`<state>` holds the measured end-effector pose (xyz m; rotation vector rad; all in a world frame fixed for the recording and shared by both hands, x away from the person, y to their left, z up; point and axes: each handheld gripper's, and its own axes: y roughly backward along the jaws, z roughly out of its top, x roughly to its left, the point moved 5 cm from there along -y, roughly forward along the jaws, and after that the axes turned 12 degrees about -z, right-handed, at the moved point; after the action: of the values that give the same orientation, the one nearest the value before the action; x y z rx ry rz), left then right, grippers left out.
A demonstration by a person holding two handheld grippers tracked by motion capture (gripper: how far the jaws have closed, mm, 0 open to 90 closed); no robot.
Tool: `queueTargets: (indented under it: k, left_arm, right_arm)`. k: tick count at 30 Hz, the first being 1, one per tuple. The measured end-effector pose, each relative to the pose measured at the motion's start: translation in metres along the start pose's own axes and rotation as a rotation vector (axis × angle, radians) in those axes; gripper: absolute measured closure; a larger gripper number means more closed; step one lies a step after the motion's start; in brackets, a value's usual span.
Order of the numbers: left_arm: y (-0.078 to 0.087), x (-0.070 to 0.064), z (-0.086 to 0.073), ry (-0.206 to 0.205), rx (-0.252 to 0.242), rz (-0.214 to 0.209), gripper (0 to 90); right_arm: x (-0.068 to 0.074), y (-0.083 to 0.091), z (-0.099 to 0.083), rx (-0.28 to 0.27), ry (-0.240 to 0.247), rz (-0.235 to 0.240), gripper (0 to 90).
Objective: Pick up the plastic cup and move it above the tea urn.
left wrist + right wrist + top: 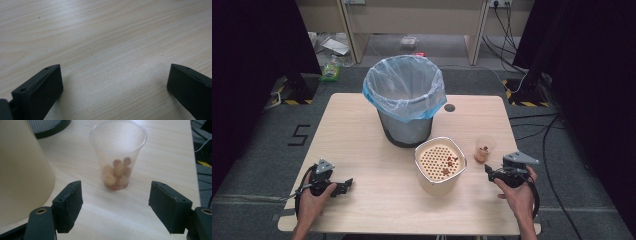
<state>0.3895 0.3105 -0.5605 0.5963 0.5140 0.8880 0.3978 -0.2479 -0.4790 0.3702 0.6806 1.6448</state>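
Grey carpet and trailing cables surround a pale wooden desk (362,125) in the high view, where a bin lined with a blue plastic bag (404,100) stands upright at the far centre. Just in front of it sits a cream container with a perforated insert (440,162), and beside that, to the right, a clear plastic cup (483,148), upright, mouth up. The left hand-held gripper (346,184) lies low near the desk's front left corner, pointing right, the hand wrapped around its body. The right hand-held gripper (488,171) points left toward the container, hand behind it.

From the left gripper view, the jaws stand wide apart over bare wood grain.

From the right gripper view, the jaws are spread wide, with the cup (118,155) standing between and beyond them, untouched, small brownish pieces (116,173) heaped in its bottom. The container's cream wall (22,170) rises at left.
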Motion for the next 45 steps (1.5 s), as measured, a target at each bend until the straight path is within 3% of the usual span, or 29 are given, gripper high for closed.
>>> queueTargets:
  k: [10,22,32,45]
  left_arm:
    - [0.000,0.000,0.000,-0.001,0.000,0.000,0.0]
    - [0.000,0.000,0.000,0.000,0.000,0.000,0.0]
    - [0.000,0.000,0.000,0.000,0.000,0.000,0.0]
    - [0.000,0.000,0.000,-0.003,0.001,-0.002,0.0]
  right_arm:
    - [-0.015,0.000,0.034,-0.040,-0.027,-0.026,30.5]
    - [-0.018,-0.025,0.062,-0.040,-0.010,-0.057,38.3]
    - [-0.021,-0.036,0.068,-0.037,-0.028,-0.056,40.5]
    - [-0.019,-0.061,0.058,0.027,0.019,-0.042,51.9]
